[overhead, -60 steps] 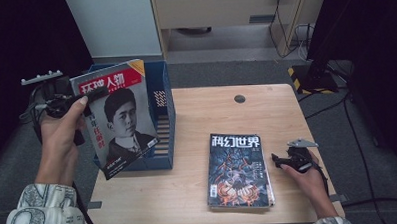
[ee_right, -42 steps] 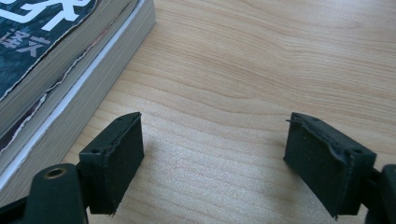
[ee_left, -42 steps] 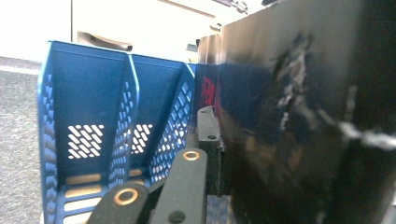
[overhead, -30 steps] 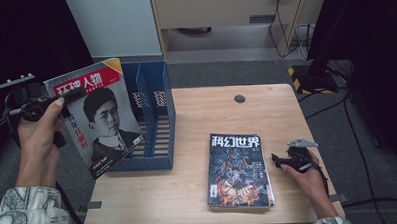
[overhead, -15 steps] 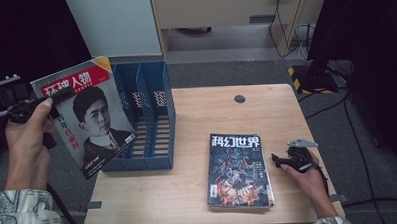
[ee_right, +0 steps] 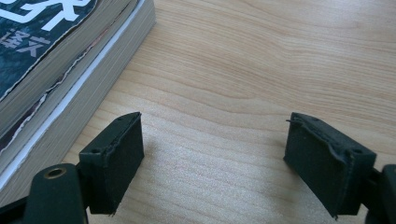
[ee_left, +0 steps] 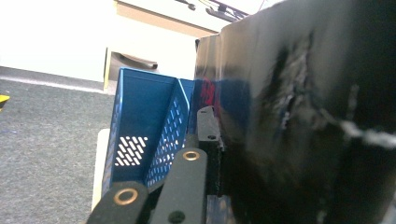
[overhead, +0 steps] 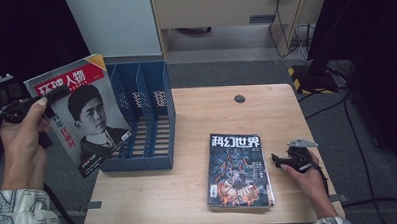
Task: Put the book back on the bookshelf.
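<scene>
A magazine [overhead: 81, 116] with a red title band and a portrait on its cover hangs tilted in the air, left of the blue file rack [overhead: 146, 119]. My left gripper [overhead: 58, 92] is shut on its top edge, past the table's left side. In the left gripper view the jaws clamp the magazine's dark glossy cover [ee_left: 303, 116] at my left gripper [ee_left: 212, 135], with the rack [ee_left: 140, 126] behind. A stack of magazines [overhead: 238, 170] with a dark blue cover lies flat on the table. My right gripper [overhead: 278, 159] rests open just right of it, jaws wide over bare wood [ee_right: 212, 154].
The wooden table [overhead: 211, 111] has a small round cable hole [overhead: 239, 98] near its far edge. The rack's slots stand at the table's left end. The stack's page edges [ee_right: 70, 102] lie close to the right gripper's left jaw.
The left hand has carried the portrait magazine leftward, away from the rack and past the table's edge. The right hand and the stack have not moved.
</scene>
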